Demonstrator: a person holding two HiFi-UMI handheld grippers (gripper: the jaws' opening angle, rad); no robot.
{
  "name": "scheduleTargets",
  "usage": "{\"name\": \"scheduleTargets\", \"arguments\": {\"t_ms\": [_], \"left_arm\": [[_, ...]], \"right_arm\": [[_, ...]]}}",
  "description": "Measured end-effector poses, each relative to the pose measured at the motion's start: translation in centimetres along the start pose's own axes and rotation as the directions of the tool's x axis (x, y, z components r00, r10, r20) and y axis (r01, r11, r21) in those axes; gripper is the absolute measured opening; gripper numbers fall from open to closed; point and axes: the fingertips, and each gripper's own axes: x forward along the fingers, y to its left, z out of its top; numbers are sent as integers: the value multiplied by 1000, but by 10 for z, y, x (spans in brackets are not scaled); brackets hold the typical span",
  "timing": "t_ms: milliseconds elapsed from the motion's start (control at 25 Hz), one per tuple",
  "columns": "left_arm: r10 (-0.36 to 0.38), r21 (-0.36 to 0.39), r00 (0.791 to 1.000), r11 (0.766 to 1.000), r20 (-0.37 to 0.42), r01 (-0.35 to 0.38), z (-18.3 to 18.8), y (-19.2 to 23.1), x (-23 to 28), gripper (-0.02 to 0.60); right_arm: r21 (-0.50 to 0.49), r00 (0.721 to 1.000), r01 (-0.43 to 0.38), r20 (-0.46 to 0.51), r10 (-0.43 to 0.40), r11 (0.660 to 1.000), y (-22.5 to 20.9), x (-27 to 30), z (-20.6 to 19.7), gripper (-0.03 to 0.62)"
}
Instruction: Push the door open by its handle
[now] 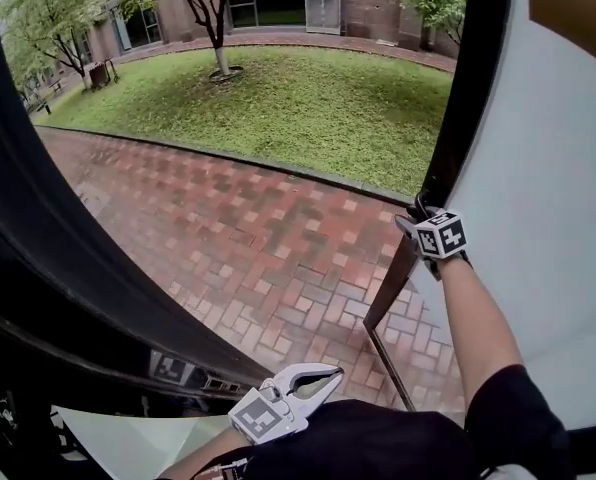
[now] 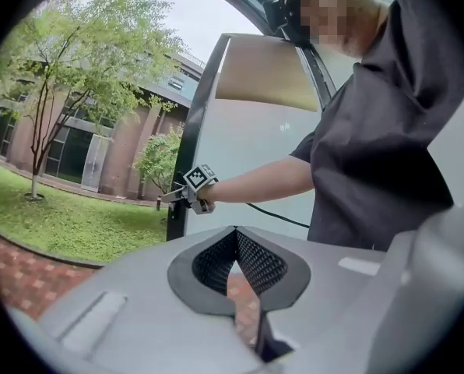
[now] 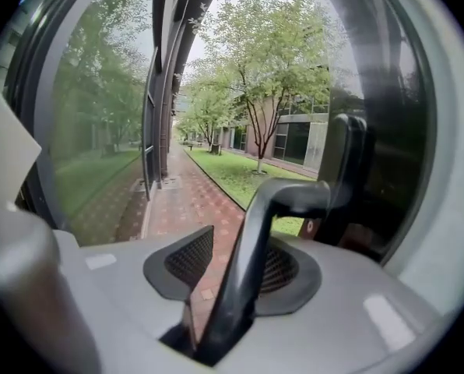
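Observation:
The white door point(image 1: 548, 198) with its black edge point(image 1: 463, 98) stands swung outward on the right of the head view. My right gripper point(image 1: 416, 214) reaches out at arm's length to that edge. In the right gripper view the black lever handle point(image 3: 255, 248) runs up between the jaws of the right gripper point(image 3: 242, 240), which is shut on it. The left gripper view shows the right gripper point(image 2: 172, 199) against the door's dark edge. My left gripper point(image 1: 328, 376) hangs low by my body, shut, fingertips meeting with nothing between them point(image 2: 233, 234).
Beyond the doorway lies a red brick path point(image 1: 258, 238), then a lawn point(image 1: 298, 98) with a tree point(image 1: 218, 28) and brick buildings behind. A black curved door frame point(image 1: 68, 258) runs along the left. My dark-clothed torso point(image 2: 380, 154) is close behind the left gripper.

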Motion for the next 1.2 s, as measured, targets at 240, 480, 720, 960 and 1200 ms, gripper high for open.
{"name": "scheduleTargets", "arguments": {"t_ms": [240,480,720,960,1200], "left_arm": [[75,22,997,997,34,-76,6,49,43,-3],[211,27,975,977,63,-213,-4,133,116,-2],[196,18,980,980,-13,-196,-12,230,256,-3],[145,-8,989,989,-21,-146,4,289,341,-2],[54,-31,998,998,-29,-54,2,339,413,-2]], "right_arm": [[59,993,118,-12,-117,991,-111,-13,-17,158],[136,974,225,-18,-224,965,-223,-42,-41,158],[186,939,345,-52,-341,920,-323,-80,-70,158],[231,911,411,-77,-405,882,-381,-115,-99,167],[263,880,474,-126,-457,840,-430,-144,-126,169]]}}
